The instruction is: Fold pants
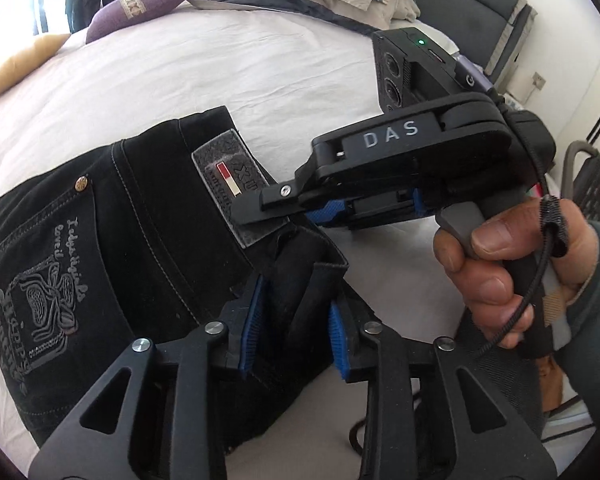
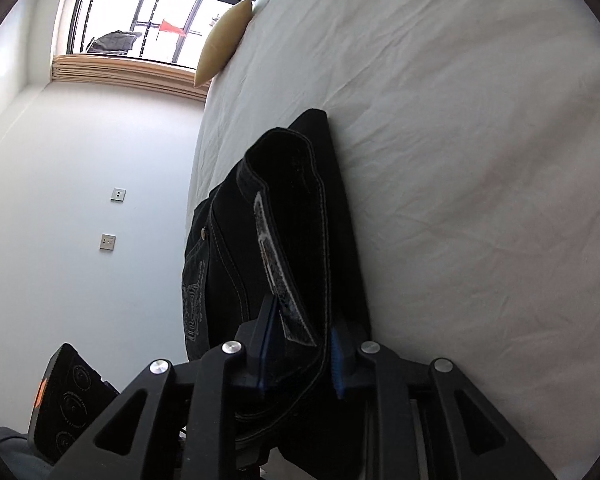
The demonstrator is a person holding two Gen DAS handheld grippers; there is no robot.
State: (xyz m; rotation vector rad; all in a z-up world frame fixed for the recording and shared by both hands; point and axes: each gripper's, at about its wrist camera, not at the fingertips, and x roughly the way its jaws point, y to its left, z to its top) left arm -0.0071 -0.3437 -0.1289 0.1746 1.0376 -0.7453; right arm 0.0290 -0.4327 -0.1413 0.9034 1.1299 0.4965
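White bed (image 1: 220, 80) carries the black pants (image 1: 112, 240) near its edge. Left gripper (image 1: 296, 316) pinches bunched waistband cloth; right gripper (image 2: 300, 356), just beside, clamps the waistband, pants stretching away from both.

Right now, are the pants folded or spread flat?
Folded, at least partly: the pants lie in stacked layers on the bed, and both the left gripper and right gripper pinch the doubled waistband.
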